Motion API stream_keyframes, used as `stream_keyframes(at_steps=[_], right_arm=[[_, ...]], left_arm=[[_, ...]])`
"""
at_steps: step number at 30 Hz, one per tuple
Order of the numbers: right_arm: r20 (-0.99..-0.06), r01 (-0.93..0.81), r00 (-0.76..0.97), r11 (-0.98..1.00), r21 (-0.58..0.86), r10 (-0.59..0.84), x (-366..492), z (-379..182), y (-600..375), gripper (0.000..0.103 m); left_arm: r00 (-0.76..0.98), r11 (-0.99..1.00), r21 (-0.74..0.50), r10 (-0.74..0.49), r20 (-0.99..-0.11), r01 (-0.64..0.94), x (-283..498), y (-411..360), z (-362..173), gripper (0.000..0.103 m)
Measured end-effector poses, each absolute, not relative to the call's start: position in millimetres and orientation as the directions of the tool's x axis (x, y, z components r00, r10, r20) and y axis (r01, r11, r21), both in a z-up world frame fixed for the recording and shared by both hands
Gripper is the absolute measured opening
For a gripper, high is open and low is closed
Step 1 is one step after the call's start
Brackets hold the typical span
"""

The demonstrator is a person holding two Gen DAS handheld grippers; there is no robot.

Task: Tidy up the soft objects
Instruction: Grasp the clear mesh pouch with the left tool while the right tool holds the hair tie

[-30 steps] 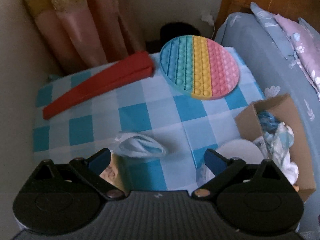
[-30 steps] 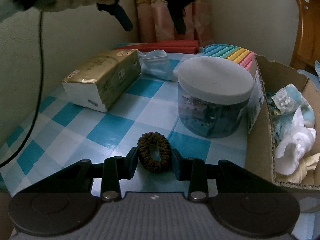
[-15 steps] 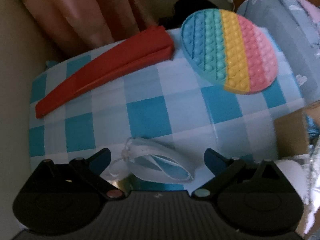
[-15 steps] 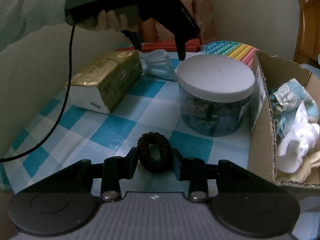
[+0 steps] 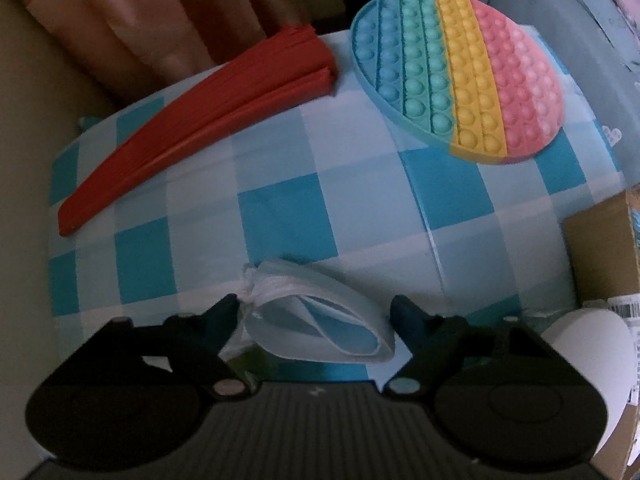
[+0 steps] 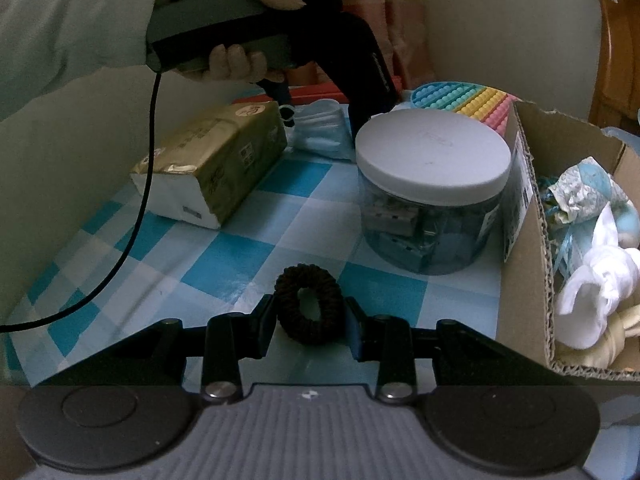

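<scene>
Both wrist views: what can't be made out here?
- Face mask, left wrist view: near edge hidden behind the closing left claw; pad contact unclear.
- Cardboard box, both views: cut off by the right edge.
- Jar, right wrist view: contents too dim to identify.

On the table (image 6: 224,256), taken from the right wrist view, the lidded jar (image 6: 432,196) stood at centre. The tissue pack (image 6: 216,160) lay at its nine o'clock, well apart. The folded face mask (image 6: 320,136) lay at eleven o'clock, between pack and jar. The pop-it mat (image 6: 460,98) lay at twelve o'clock, behind the jar. The cardboard box (image 6: 524,280) stood just beside the jar at three o'clock, with socks (image 6: 600,280) in it. The scrunchie (image 6: 310,304) sat at six o'clock.
</scene>
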State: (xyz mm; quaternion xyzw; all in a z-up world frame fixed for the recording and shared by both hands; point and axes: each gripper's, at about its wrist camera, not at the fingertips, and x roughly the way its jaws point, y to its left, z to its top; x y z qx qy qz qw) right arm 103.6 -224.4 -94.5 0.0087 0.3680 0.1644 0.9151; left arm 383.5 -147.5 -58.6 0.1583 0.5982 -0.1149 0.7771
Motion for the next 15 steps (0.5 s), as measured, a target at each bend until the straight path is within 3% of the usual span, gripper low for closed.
stream_keyframes(at_steps=[6, 15], right_arm=[[-0.672, -0.289, 0.676, 0.948, 0.135, 0.302, 103, -94, -224, 0.041], [-0.667, -0.284, 0.686, 0.951, 0.125, 0.292, 101, -91, -224, 0.041]], left_arm=[[0.272, 0.922, 0.107, 0.002, -0.962, 0.372, 373, -149, -56, 0.056], [0.300, 0.925, 0.087, -0.030, -0.954, 0.369, 362, -154, -44, 0.052]])
